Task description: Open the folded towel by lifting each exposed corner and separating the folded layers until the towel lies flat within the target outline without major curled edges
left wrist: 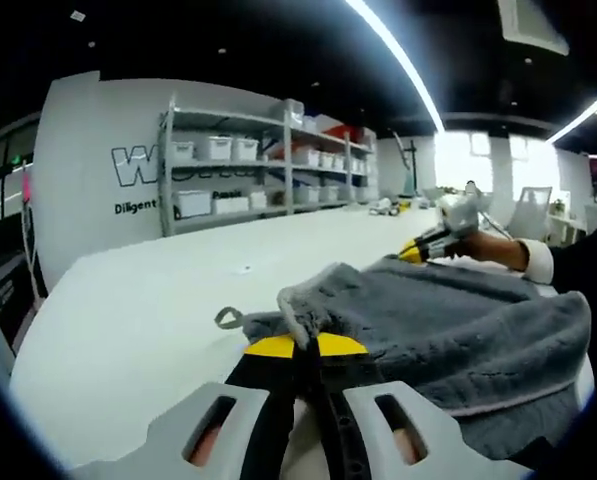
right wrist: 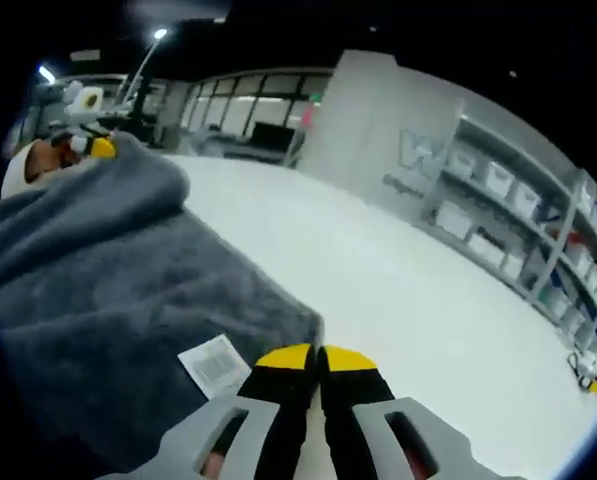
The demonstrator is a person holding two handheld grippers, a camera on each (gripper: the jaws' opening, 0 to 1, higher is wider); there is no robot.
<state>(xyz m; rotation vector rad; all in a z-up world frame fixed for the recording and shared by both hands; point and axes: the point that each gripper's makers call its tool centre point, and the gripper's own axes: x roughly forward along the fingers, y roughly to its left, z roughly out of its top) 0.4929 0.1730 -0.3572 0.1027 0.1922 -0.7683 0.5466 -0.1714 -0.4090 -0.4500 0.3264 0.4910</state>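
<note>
towel (left wrist: pixel 448 330) stretched lengthwise between left claw (left wrist: pixel 305 346), right claw (right wrist: pixel 314 356)

Each gripper (left wrist: pixel 307 346) (right wrist: pixel 314 357) had black jaws with yellow tips and grey slotted housings; the person's sleeve (left wrist: pixel 578 265) was dark with a white cuff (left wrist: pixel 538 262).

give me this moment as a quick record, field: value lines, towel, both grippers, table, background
towel: grey towel, bunched and lifted off the table, not flat
towel details: white care label near right corner; small hanging loop near left corner
left hand-held gripper: jaws shut on a towel corner
right hand-held gripper: jaws closed at towel edge, by the label
table: white table
target outline: cannot tell
background: shelving with white bins; ceiling light strips
</note>
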